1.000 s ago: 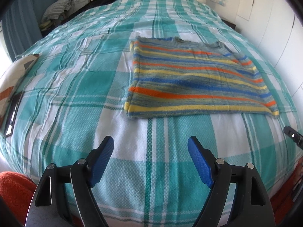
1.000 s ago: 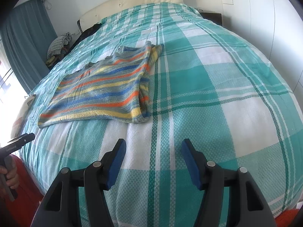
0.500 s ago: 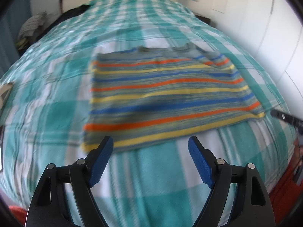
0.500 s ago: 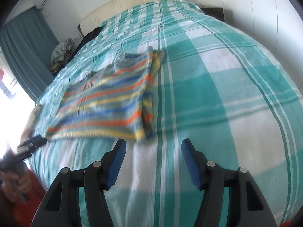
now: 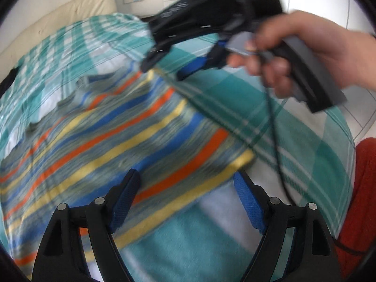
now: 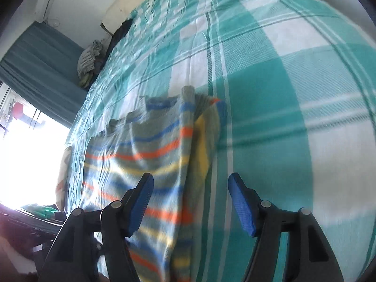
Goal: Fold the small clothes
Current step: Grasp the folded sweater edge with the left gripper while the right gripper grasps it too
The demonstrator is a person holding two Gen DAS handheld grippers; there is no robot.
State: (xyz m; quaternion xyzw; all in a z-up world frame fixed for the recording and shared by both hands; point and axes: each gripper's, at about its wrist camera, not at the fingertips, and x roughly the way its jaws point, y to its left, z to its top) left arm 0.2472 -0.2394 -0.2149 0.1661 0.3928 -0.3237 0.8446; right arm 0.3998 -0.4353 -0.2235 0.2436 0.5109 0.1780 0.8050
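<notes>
Fingers [image 5: 124, 199] of left gripper [image 5: 188, 202] spread wide, released, blue pads apart, nothing pinched. Left wrist view, heavy blur: striped sweater [image 5: 112, 141] lies flat on teal-and-white plaid bedspread [image 5: 293, 141], stripes orange, yellow, blue, grey. Its near yellow hem runs across the gap between the pads; near right corner sits just beside the right-hand pad. Pads hover over the hem; contact with the cloth cannot be told. Right gripper [image 5: 188, 68] comes in from upper right, black body, blue fingertips close to the sweater's far right edge, gripped by a hand [image 5: 300, 51] on the grey handle. Black cable [image 5: 275, 141] hangs from it across the bedspread. Cream headboard [image 5: 70, 16] far left, red fabric [image 5: 364, 199] at right edge.

Right wrist view: right gripper [image 6: 190, 202] jaws opening, fingers [image 6: 242, 206] apart, released, no cloth pressed between pads. Striped sweater [image 6: 150, 164] lies on plaid bedspread [image 6: 282, 94], running from mid frame toward the near edge, left of centre. Its right folded edge passes through the gap between the fingers, closer to the left pad; left pad is over the stripes, right pad over bare bedspread. Neckline at the far end. Teal curtain [image 6: 40, 65] far left, bright window [image 6: 28, 164] left, pile of clothes [image 6: 89, 61] beside the bed's far left side.
</notes>
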